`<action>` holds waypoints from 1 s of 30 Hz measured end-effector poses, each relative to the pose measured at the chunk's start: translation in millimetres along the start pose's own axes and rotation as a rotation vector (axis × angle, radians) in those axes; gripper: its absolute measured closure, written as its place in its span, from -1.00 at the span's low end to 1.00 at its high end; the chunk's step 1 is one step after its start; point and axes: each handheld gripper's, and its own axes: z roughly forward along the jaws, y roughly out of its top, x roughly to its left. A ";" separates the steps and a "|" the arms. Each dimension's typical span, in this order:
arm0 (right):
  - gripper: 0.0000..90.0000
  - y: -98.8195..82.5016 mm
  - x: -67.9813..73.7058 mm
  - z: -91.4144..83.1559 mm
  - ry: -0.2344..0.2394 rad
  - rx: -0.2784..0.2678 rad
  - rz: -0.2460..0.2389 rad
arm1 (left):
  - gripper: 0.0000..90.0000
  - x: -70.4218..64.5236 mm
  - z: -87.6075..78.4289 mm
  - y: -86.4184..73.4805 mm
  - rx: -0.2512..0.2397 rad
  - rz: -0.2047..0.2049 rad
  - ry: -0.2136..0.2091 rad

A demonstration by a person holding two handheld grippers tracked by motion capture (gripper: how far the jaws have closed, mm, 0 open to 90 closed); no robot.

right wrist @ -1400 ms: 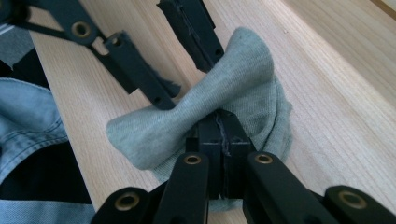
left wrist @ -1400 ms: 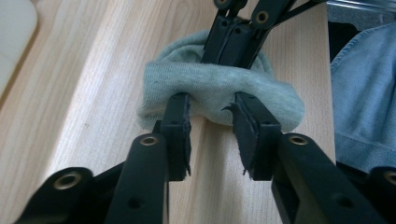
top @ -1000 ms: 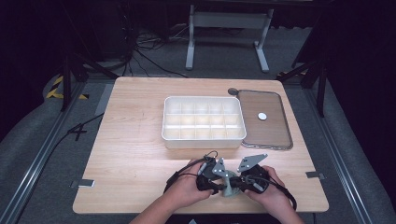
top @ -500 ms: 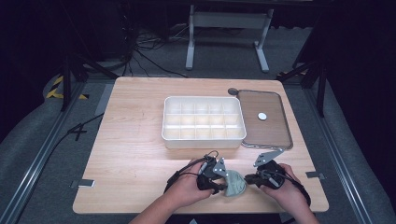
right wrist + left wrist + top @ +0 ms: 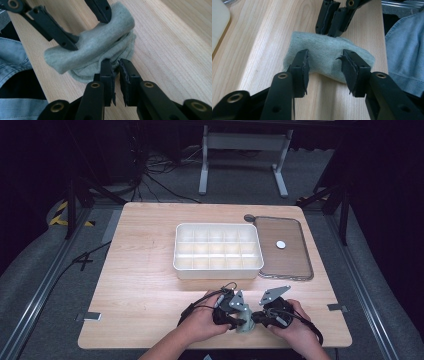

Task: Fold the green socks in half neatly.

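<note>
A grey-green sock, folded into a loose bundle, lies at the near edge of the surface, just right of the middle of that edge. The left gripper straddles the bundle with its jaws half apart, 1 pad on each side of the upper fold, touching the cloth; those jaws have just been opening a little with the sock between them. The right gripper faces it from the other side with its jaws narrow, almost together, their tips at the lower folded edge of the sock; they too have just parted slightly, and whether any cloth is pinched between them cannot be told.

Farther back, past the middle of the surface, stands a white compartment box with 15 cells. Its clear lid lies flat just beside it toward the right edge, with a small white disc on it. A dark round knob sits at the lid's far left corner. A stretch of bare wood separates the grippers from the box.
</note>
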 end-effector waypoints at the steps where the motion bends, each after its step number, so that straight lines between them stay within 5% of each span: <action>1: 0.75 -0.3 0.1 0.9 -0.003 -0.001 0.009 | 0.24 -0.9 1.3 0.6 0.000 -0.004 0.002; 8: 0.64 -1.2 -0.4 3.4 -0.008 -0.001 0.040 | 0.16 -2.6 4.9 4.4 -0.012 0.018 0.014; 16: 0.59 -0.7 0.1 4.5 -0.019 0.003 0.041 | 0.11 -4.8 10.4 5.6 -0.013 -0.002 0.026; 23: 0.27 -1.8 -7.0 -1.0 -0.031 0.010 0.064 | 0.11 -6.1 11.0 7.9 0.005 -0.018 0.045; 30: 0.25 -1.6 -14.0 -25.6 -0.044 -0.099 0.131 | 0.11 -5.6 10.8 8.4 0.010 -0.033 0.041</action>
